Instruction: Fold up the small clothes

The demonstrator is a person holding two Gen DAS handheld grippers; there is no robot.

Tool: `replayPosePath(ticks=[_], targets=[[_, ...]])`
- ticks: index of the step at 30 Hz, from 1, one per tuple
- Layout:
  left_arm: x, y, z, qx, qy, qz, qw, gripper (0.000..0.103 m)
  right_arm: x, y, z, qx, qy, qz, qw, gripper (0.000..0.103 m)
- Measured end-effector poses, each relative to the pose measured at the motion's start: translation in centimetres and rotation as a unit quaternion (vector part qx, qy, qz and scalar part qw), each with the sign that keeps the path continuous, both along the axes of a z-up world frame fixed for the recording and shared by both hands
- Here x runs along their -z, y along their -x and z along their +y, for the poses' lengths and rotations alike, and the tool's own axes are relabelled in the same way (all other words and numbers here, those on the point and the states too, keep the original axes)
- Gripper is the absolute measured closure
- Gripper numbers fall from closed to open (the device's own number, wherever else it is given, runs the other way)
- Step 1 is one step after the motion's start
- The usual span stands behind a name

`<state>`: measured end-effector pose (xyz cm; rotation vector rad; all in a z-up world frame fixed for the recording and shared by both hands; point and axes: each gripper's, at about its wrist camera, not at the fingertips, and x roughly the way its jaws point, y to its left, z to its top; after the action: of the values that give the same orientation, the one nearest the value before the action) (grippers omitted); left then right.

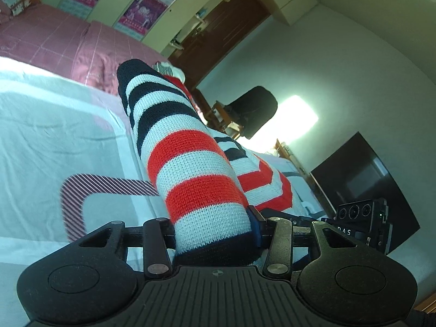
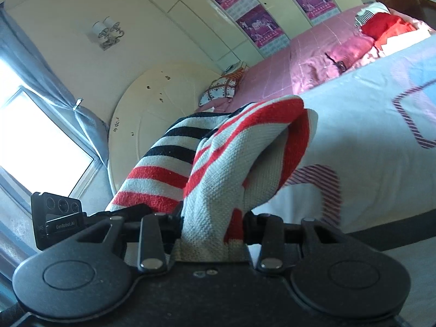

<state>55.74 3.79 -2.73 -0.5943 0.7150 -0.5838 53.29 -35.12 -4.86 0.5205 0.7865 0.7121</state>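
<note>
A small knitted sweater with white, red and navy stripes lies on the bed. My left gripper is shut on its sleeve end, the navy cuff between the jaws. In the right wrist view the same sweater bunches up in front of the camera. My right gripper is shut on its white and red hem. The fingertips of both grippers are hidden by the fabric. The other gripper's camera block shows at the right of the left wrist view and at the left of the right wrist view.
The bed has a pale sheet with striped shapes and a pink quilt at its far side. More clothes, red and striped, lie on the quilt. A black TV, a dark chair, a round headboard and a window stand around.
</note>
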Motion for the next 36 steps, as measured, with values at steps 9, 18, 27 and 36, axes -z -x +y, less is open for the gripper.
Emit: replayPosePath(ticks=[9, 18, 27, 36], targets=[[-2.0, 4.4, 7.1, -0.03, 0.006, -0.019, 0.9993, 0.059, -2.6, 1.5, 7.3, -0.03, 0.007, -0.017, 0.999, 0.064], [0.1, 9.6, 16.6, -0.079, 0.013, -0.003, 0.9968, 0.059, -1.1, 2.4, 17.0, -0.074, 0.003, 0.002, 0.997, 0.064], [7.9, 15.7, 24.5, -0.139, 0.045, 0.07, 0.9868, 0.059, 4.0, 3.8, 26.6, -0.132, 0.005, 0.072, 0.989, 0.065], [12.6, 22.3, 27.1, -0.219, 0.105, 0.069, 0.9676, 0.058, 7.3, 4.5, 25.5, -0.068, -0.02, 0.133, 0.989, 0.048]])
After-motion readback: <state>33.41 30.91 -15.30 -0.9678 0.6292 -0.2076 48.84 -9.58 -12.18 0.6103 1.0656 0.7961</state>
